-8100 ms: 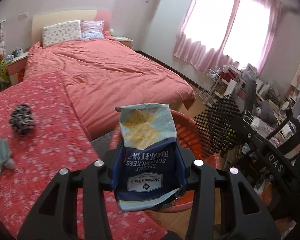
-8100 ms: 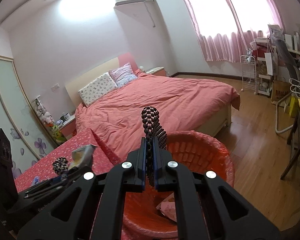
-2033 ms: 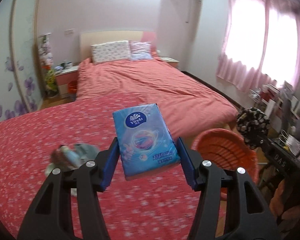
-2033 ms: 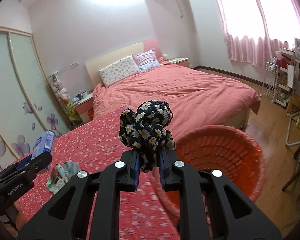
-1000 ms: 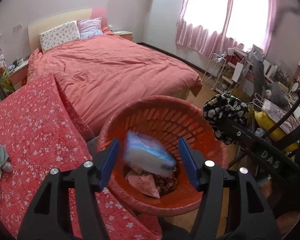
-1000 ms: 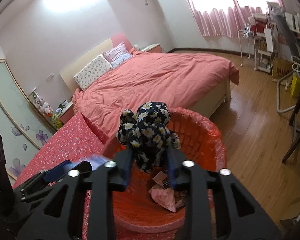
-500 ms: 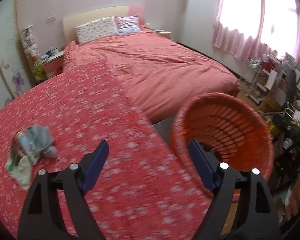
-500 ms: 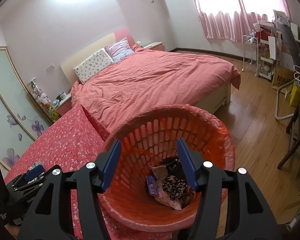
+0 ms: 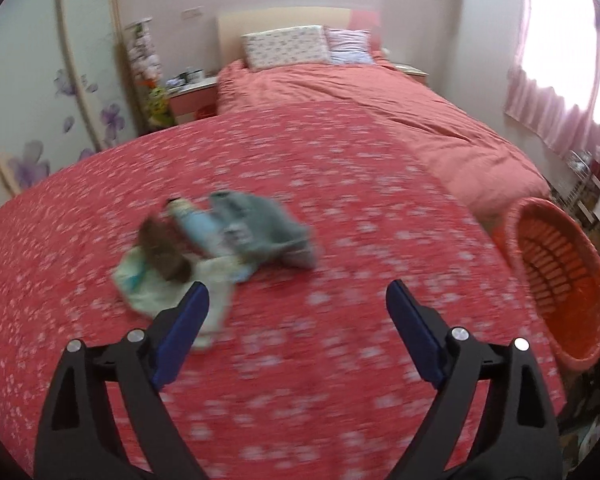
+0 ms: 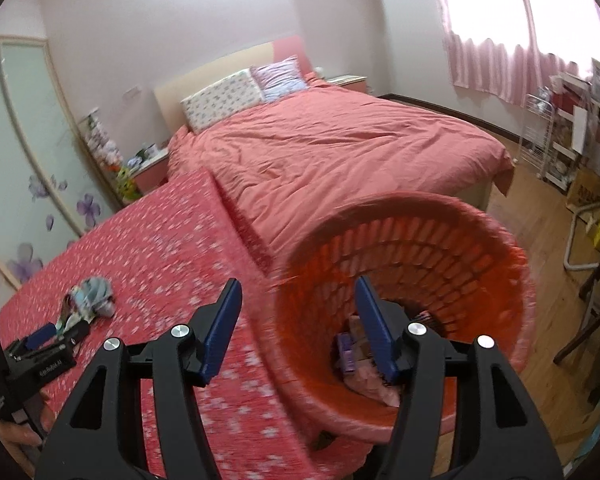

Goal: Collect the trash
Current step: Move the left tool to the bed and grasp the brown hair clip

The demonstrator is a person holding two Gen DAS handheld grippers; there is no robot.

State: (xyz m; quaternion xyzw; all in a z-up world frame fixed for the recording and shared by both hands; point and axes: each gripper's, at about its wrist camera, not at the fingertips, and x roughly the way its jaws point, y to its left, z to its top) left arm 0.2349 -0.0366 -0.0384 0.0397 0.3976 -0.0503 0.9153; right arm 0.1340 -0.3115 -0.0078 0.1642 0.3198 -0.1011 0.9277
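Note:
A blurred heap of trash (image 9: pixel 216 244), grey-blue, pale green and brown pieces, lies on the red flowered table (image 9: pixel 340 184). My left gripper (image 9: pixel 296 320) is open and empty, just this side of the heap. The orange basket (image 10: pixel 440 264) stands at the table's right edge, with wrappers and a dark floral cloth at its bottom; it also shows in the left wrist view (image 9: pixel 560 272). My right gripper (image 10: pixel 296 316) is open and empty, above the basket's near rim. The heap also shows in the right wrist view (image 10: pixel 88 296), next to my left gripper (image 10: pixel 56 336).
A bed with a salmon quilt (image 10: pixel 340 152) lies beyond the table. A nightstand (image 9: pixel 192 96) and wardrobe doors are at the left. Wooden floor (image 10: pixel 548 216), a white rack (image 10: pixel 548 136) and chairs are at the right.
Both grippers dropped their loads into the basket: the tissue pack from the left, the floral cloth from the right. The left has since swung back over the table toward the heap. The right has turned slightly left.

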